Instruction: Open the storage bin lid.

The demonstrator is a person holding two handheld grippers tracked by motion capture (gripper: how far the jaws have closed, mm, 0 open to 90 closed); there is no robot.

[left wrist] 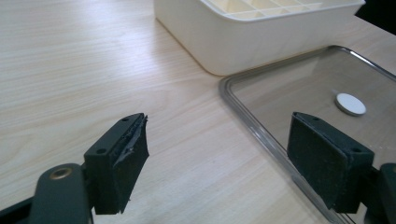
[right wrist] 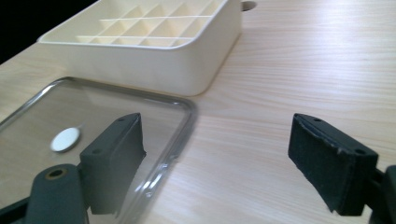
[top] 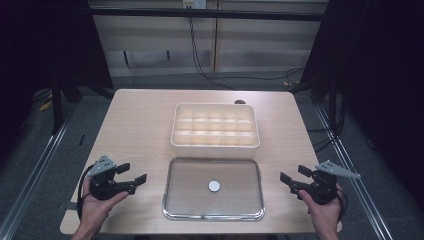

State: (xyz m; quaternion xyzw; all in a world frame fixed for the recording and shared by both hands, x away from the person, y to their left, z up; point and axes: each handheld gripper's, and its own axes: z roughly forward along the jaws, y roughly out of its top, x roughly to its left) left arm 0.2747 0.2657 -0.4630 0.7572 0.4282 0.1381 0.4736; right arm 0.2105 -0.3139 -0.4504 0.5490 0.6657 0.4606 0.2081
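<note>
There, on the wooden table [top: 135,125], a clear tray [top: 213,189] lay near the person's edge. A small white disc [top: 214,186] sat flat in the middle of the tray. Just behind the tray stood a cream box [top: 215,125] split into many little compartments. The box and the tray were close, but I could not tell if they touched.

The left gripper [top: 132,174] was held to the left of the tray, with its jaws spread wide and nothing between them. The right gripper [top: 295,176] was held to the right of the tray, jaws spread wide too, and empty. Both pointed in toward the tray. The disc was well apart from both grippers.
</note>
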